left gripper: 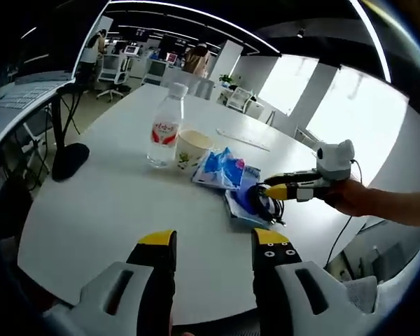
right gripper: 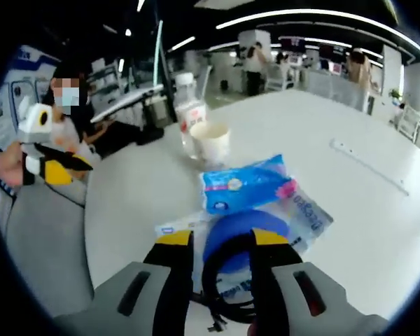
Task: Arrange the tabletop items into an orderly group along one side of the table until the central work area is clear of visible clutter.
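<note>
The black cable (right gripper: 227, 283), coiled on top of a blue disc (right gripper: 246, 238), sits right between the fingers of my right gripper (right gripper: 222, 241), looping around the inner side of the right finger, and that is where I expect trouble: if I close and pull now, I judge the cable could snag the disc or drag the printed packet (right gripper: 304, 213) beneath it, scattering a pile that already lies fairly tidy. The jaws here stand partly apart and grip nothing that I can see; whether a pad touches the cable I cannot tell. Just past the fingertips lies the blue tissue pack (right gripper: 245, 183), and farther ahead the paper cup (right gripper: 210, 142) with the water bottle (right gripper: 189, 112) just beside it; a careless sweep could tip either, the cup being light and the bottle tall. My left gripper (left gripper: 214, 241) hangs open and empty over bare table (left gripper: 112, 203), with the whole cluster well ahead and to the right of its fingers.
</note>
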A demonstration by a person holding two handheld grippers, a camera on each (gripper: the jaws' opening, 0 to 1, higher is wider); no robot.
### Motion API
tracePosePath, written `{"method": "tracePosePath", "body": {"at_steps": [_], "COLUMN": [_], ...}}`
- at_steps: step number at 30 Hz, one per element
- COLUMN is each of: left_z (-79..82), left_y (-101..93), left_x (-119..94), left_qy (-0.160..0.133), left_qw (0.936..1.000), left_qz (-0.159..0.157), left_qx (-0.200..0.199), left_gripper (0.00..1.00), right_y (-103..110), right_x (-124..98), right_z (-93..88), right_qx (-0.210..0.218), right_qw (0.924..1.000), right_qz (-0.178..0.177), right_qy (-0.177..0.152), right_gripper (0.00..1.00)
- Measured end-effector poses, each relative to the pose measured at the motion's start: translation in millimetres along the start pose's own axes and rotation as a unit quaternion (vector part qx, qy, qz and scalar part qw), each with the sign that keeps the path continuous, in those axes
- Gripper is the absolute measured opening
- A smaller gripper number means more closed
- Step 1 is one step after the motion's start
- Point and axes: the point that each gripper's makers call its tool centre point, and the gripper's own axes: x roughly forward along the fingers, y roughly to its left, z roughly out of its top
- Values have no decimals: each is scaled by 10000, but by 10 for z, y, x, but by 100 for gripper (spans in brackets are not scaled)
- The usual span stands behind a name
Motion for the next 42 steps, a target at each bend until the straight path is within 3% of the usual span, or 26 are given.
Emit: {"method": "tracePosePath", "body": {"at_steps": [5, 16, 33, 35, 36, 42], "left_z": [-1, 4, -43, -52, -53, -45], "left_y": [-14, -25, -74, -85, -88, -111], "left_x": [-5, -29, -58, -65, -68, -77], "left_qy": [2, -24, 7, 5, 1, -5], "left_qw": [10000, 10000, 9999, 9999, 9999, 9999], "left_qz": [-25, -28, -102, -114, -116, -132], "left_qx": [-18, -44, 8, -11, -13, 30], "left_gripper": [42, 41, 41, 41, 41, 41], "right_y": [-12, 105, 115, 132, 54, 87], "right_x": [-5, 10, 71, 76, 57, 25], "right_z": [-65, -450, -552, -520, -504, -564], "right_qx": [125, 401, 520, 382, 111, 280], "right_qw": [9999, 9987, 9978, 9984, 9984, 9982], "right_qz": [-41, -92, -232, -241, -442, -359], "right_qy": [-9, 300, 342, 330, 338, 383], "right_gripper": [29, 27, 19, 11, 4, 3]}}
